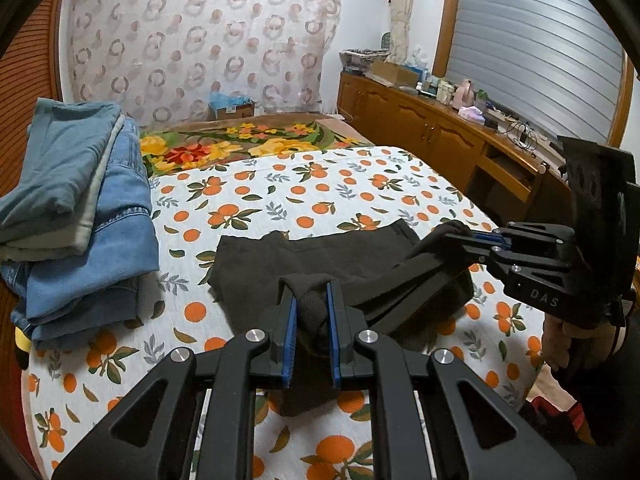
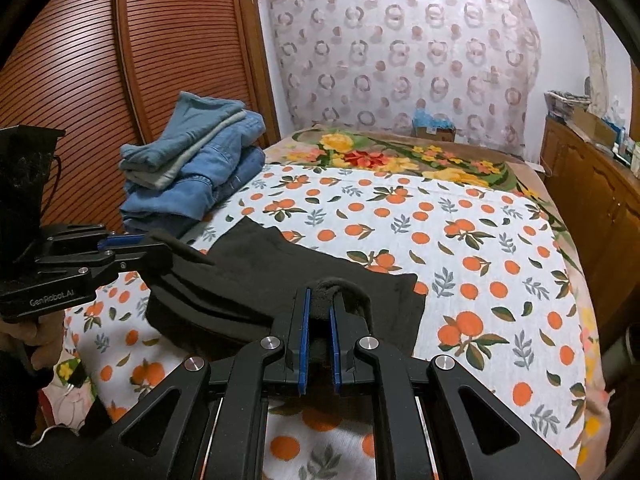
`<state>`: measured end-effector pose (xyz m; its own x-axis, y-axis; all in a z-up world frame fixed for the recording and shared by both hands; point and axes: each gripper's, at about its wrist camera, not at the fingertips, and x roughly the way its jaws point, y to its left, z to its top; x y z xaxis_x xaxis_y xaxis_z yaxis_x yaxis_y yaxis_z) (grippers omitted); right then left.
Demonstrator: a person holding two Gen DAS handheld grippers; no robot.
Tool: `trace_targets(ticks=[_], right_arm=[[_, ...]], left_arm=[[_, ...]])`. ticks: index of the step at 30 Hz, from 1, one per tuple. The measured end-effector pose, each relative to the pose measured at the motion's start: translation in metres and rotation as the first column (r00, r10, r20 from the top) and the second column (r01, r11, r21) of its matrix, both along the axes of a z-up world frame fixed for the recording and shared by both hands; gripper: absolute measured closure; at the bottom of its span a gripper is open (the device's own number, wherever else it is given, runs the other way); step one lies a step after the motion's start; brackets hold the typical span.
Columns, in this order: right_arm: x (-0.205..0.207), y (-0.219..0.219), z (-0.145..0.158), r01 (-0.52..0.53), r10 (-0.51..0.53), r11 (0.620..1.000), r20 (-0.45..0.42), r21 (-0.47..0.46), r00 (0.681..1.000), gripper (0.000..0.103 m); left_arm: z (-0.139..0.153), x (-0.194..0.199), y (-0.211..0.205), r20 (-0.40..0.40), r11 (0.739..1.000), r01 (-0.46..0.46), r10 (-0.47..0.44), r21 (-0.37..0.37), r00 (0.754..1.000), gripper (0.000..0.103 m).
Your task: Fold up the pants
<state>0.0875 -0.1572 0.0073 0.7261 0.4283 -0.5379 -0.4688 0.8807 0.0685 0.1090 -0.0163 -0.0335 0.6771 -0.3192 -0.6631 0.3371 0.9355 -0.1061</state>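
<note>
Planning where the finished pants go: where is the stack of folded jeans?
The folded jeans sit at the bed's left edge by the slatted wooden door, left of the black pants.

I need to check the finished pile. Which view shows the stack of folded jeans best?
The left wrist view: the stack of folded jeans sits close and large at the left, with layers and seams clear. The right wrist view shows the same stack whole but smaller and farther off, beside the louvered wardrobe door.

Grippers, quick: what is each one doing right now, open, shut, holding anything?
Left gripper: shut on a bunched edge of the dark pants.
Right gripper: shut on another bunched edge of the same pants, part lifted off the bed.
</note>
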Motion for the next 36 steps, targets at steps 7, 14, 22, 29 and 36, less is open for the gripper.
trace_targets(ticks=[7,14,22,29,36], right_arm=[[0.02,0.002,-0.007,0.018,-0.017,1.0,-0.021,0.008,1.0,0.095],[0.027,0.002,-0.013,0.024,-0.023,0.999,-0.041,0.02,0.999,0.095],[0.026,0.0,-0.013,0.022,-0.022,1.0,-0.027,0.022,0.999,0.089],[0.013,-0.008,-0.006,0.041,-0.042,0.999,0.022,0.023,0.999,0.069],[-0.009,-0.028,-0.008,0.057,-0.057,0.998,0.021,-0.001,0.998,0.068]], left_arm=[[0.0,0.012,-0.001,-0.001,1.0,-0.002,0.002,0.006,1.0,0.089],[-0.003,0.017,0.0,-0.009,1.0,-0.011,0.011,-0.002,1.0,0.084],[0.002,0.008,0.008,0.04,0.999,-0.03,0.03,-0.022,0.999,0.043],[-0.002,0.002,0.013,0.042,0.999,-0.021,0.023,-0.045,0.999,0.028],[-0.018,-0.006,0.017,0.011,0.999,-0.032,0.033,-0.039,0.999,0.027]])
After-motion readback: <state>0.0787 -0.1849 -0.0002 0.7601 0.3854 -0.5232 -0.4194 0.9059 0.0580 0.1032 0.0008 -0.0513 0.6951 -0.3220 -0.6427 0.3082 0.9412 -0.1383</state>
